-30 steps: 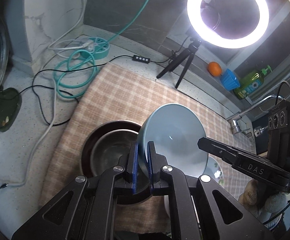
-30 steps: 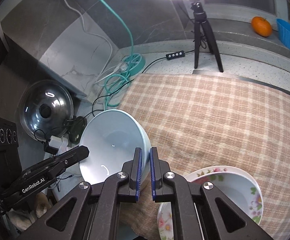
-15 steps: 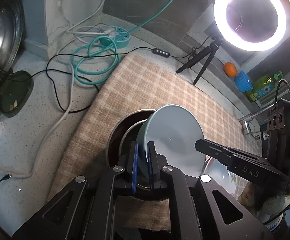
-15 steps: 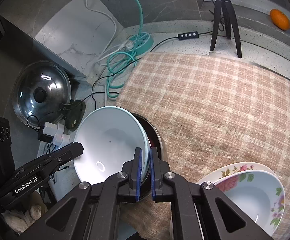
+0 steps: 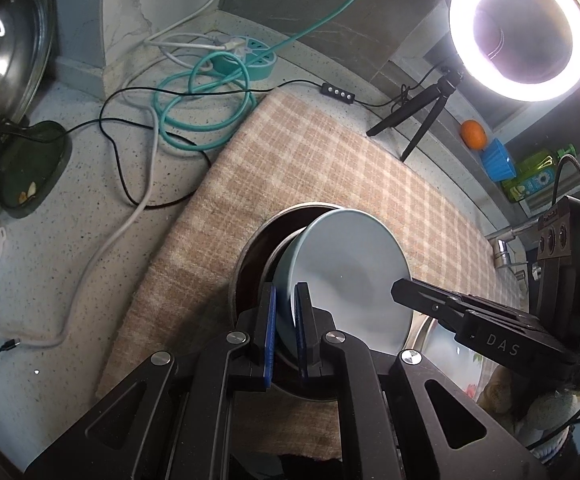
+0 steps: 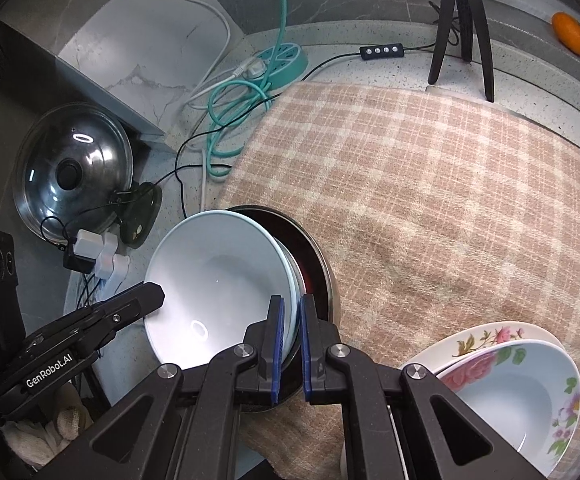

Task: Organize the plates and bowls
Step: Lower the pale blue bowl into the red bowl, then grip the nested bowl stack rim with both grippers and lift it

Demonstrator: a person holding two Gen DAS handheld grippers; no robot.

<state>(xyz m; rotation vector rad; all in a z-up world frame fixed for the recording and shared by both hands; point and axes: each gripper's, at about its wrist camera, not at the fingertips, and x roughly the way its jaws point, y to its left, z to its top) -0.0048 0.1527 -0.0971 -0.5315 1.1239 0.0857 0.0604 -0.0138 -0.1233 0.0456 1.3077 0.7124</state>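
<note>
**Two grippers, one pale blue bowl, steel bowl waiting below**

The left gripper (image 5: 286,316) is clamped hard on the near rim of the pale blue bowl (image 5: 349,276), pads pinching the wall from both sides. Opposite, the right gripper (image 6: 290,336) pinches the other rim of the same pale blue bowl (image 6: 214,280) just as tightly. Nothing slack on either side!

The bowl hangs tilted over the steel bowl (image 6: 317,268), its lower edge dipping inside that rim; whether it touches the metal, I cannot tell. The steel bowl sits on the checked cloth (image 6: 429,184) covering the table (image 5: 66,240). Off to the right, the flowered plates (image 6: 509,376) are stacked on the cloth, well apart from the action.

Now the nesting calls for care: level the bowl first, centre it over the steel one, lower both sides together, and release only once it is seated. Let one side go early and it likely tips and clatters.
</note>
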